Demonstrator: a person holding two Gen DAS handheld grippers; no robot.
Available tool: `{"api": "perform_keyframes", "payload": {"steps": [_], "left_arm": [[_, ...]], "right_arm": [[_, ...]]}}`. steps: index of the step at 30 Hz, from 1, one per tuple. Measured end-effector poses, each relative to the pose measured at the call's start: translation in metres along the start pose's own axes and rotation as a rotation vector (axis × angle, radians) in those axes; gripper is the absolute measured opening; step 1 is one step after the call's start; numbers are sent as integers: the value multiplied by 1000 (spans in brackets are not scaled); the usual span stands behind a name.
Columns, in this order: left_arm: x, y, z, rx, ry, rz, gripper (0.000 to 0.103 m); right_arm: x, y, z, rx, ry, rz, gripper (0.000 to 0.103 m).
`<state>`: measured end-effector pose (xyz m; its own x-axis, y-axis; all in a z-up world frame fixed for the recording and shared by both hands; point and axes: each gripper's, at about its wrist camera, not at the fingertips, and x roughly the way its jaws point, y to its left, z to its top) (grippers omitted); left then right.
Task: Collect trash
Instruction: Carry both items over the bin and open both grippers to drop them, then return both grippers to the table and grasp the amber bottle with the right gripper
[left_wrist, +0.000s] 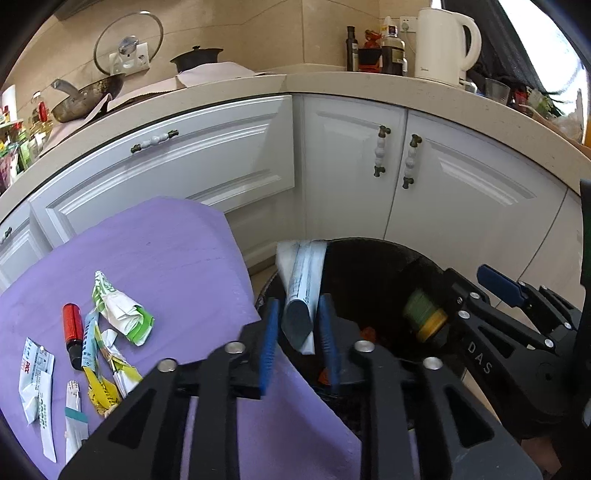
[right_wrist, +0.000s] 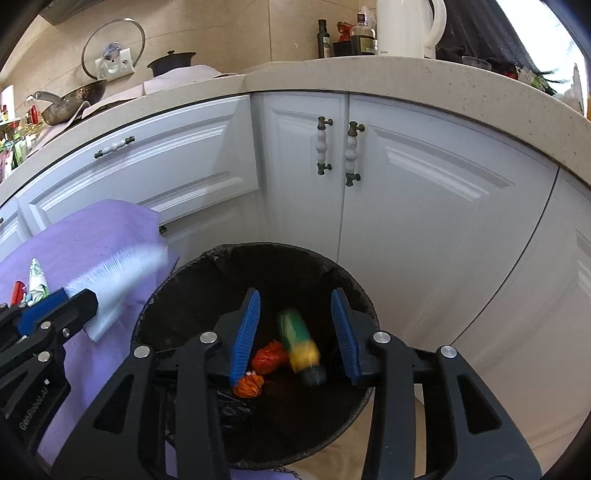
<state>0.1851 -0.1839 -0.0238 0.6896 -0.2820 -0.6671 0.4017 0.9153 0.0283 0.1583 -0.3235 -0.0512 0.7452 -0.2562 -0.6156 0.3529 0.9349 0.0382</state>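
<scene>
My left gripper (left_wrist: 299, 343) is shut on a white and blue wrapper (left_wrist: 303, 284) and holds it over the near-left rim of the black trash bin (left_wrist: 369, 266). In the right wrist view the same wrapper (right_wrist: 110, 280) is blurred beside the bin (right_wrist: 177, 295). My right gripper (right_wrist: 295, 332) is open over the bin. A green and yellow tube (right_wrist: 301, 343) is blurred in mid-air between its fingers, inside the bin; it also shows in the left wrist view (left_wrist: 424, 314). Orange wrappers (right_wrist: 267, 358) lie at the bin's bottom. More trash lies on the purple cloth (left_wrist: 166, 251): a green-white packet (left_wrist: 122, 306), a red tube (left_wrist: 72, 332), several sachets.
White cabinet doors (left_wrist: 351, 166) and a drawer front (left_wrist: 166, 162) stand right behind the bin. The beige counter (left_wrist: 369, 86) above holds a white kettle (left_wrist: 443, 44), bottles, a wok (left_wrist: 88, 98) and a pot. Beige floor tiles surround the bin.
</scene>
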Motion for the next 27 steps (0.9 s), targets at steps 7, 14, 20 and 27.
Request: {"api": "perform_keyframes", "payload": {"steps": [7, 14, 20, 27], "left_arm": [[-9, 10, 0, -29, -2, -3, 30], [-35, 31, -9, -65, -15, 18, 30], [-63, 64, -30, -99, -11, 61, 30], [-99, 116, -66, -157, -2, 160, 36]], "right_arm": [[-13, 2, -3, 7, -9, -3, 39], [-34, 19, -8, -13, -14, 16, 39], [-59, 46, -19, -38, -15, 58, 39], [-86, 90, -35, -89, -15, 139, 39]]}}
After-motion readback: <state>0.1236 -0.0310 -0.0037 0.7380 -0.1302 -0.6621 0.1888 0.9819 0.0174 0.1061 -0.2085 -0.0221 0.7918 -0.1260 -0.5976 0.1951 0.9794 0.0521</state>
